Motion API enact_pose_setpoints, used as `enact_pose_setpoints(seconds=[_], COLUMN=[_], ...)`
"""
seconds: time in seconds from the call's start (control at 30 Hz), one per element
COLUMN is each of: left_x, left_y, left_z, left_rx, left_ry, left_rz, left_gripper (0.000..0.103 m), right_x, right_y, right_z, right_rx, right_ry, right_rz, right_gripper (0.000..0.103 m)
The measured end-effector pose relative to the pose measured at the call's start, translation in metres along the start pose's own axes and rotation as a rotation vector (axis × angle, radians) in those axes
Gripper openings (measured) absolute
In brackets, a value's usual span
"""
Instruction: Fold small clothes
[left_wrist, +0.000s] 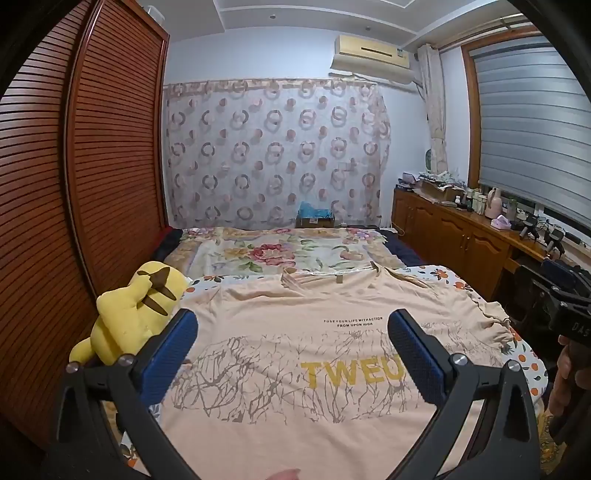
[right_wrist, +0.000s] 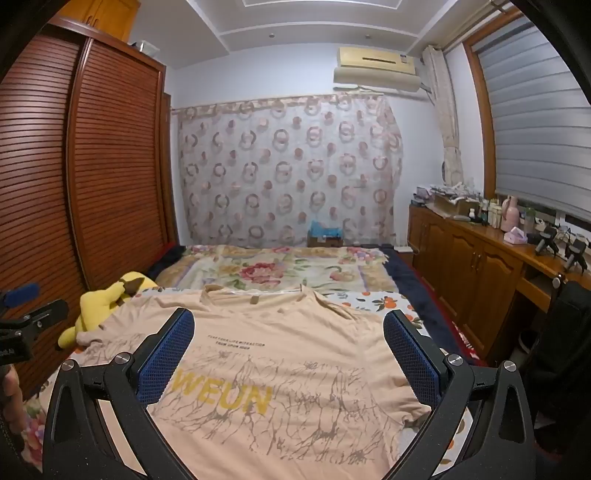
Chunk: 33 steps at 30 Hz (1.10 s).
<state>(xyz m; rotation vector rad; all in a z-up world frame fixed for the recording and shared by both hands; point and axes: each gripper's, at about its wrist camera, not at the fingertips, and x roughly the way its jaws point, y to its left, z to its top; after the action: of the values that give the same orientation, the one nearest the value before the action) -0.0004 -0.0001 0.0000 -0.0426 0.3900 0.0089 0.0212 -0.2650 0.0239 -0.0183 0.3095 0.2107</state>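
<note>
Left wrist view: peach T-shirt (left_wrist: 295, 354) flat on bed, collar on far side, yellow plush (left_wrist: 133, 314) touching its left sleeve. Left gripper (left_wrist: 291, 350), right gripper (right_wrist: 288, 350) spread wide, empty, above shirt. Fabric looks light, limp, wrinkle-prone; pinch sleeve edge or hem corner.

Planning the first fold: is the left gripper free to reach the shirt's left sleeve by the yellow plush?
Probably yes. The left gripper is open and empty above the T-shirt; the yellow plush sits beside that edge, seemingly not on the sleeve.
</note>
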Motion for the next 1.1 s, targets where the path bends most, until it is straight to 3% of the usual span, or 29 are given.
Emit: enact_pose_setpoints(seconds=[1.1], left_x=[-0.0029], left_y=[0.0032], left_z=[0.0045], left_rx=[0.012], left_ry=[-0.011], left_rz=[0.007], left_gripper=[0.103], right_x=[-0.0013], right_y=[-0.0011], right_z=[-0.0001], right_rx=[0.0], right_ry=[0.004], right_rz=[0.0], right_gripper=[0.103])
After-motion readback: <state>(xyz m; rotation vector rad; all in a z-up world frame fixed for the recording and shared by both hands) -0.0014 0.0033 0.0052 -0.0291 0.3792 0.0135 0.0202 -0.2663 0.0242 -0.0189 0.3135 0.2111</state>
